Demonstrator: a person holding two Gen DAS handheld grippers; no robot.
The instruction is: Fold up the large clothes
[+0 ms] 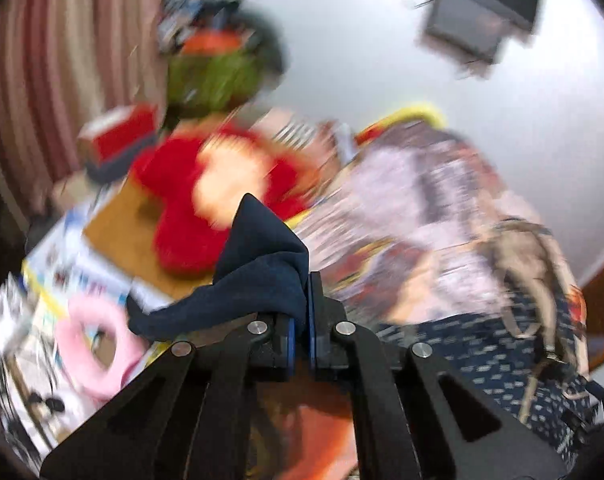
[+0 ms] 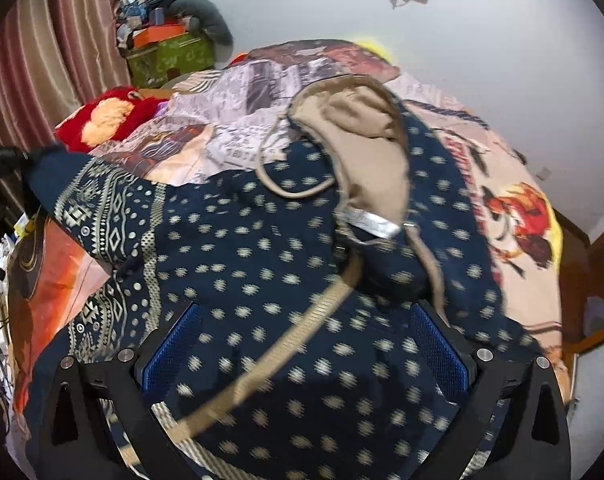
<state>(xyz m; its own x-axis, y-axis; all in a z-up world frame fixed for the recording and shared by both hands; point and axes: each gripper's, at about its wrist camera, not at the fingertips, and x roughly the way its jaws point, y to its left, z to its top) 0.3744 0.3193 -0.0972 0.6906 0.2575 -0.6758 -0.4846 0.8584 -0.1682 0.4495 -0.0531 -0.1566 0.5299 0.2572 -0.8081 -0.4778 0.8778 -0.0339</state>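
two grippers share one job right now, and they hold it differently. my left gripper (image 1: 301,330) has its blue pads pressed together on a bunched corner of the navy garment (image 2: 285,280), the pinched cloth standing up in a peak just past the fingertips; i read that as a hold meant to lift and carry a corner or sleeve end across for a fold. my right gripper (image 2: 306,354) has its jaws spread wide, with the dotted fabric lying between and over them, nothing clamped; i judge it is placed there to pin or to take a second hold on the body of the garment. the garment itself is spread over the bed (image 2: 514,168), on a printed bedsheet, its patterned border stretched out toward the left side of the right wrist view, where a dark shape at the far end may be my other gripper, though i cannot be certain. a tan garment (image 2: 370,148) with thin straps lies on top of the navy one, touching it, and i think it could slide or tangle as the navy cloth is drawn over. a red plush toy (image 2: 109,116) sits near the head of the bed, apart from the work. the left wrist view is heavily blurred, so i cannot tell finer detail around it.
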